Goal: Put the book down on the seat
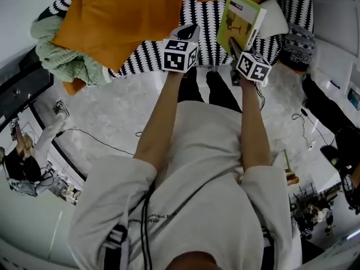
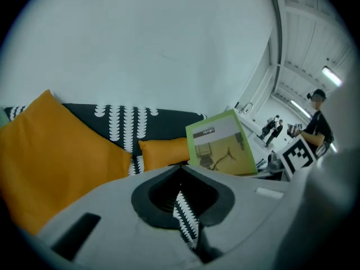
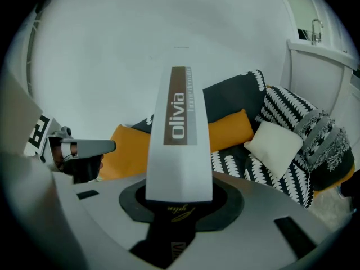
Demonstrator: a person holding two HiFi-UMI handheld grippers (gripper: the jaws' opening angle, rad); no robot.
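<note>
A green-covered book (image 1: 242, 18) stands upright over the black-and-white patterned sofa seat (image 1: 209, 17), with my right gripper (image 1: 235, 48) shut on its lower end. In the right gripper view the book's grey spine (image 3: 179, 128) rises straight out of the jaws, lettered "olivia". My left gripper (image 1: 188, 32) hovers just left of it, above the seat's front edge, shut and holding nothing. The left gripper view shows the book's cover (image 2: 225, 145) to the right, above the grey gripper body. Only a thin slit shows between the left jaws.
A large orange cushion (image 1: 124, 16) and a green blanket (image 1: 62, 55) cover the sofa's left part. A white cushion (image 1: 278, 18) and a dark patterned one (image 1: 298, 44) lie at its right. Cables (image 1: 90, 134) run over the pale floor. People (image 2: 318, 117) stand far off.
</note>
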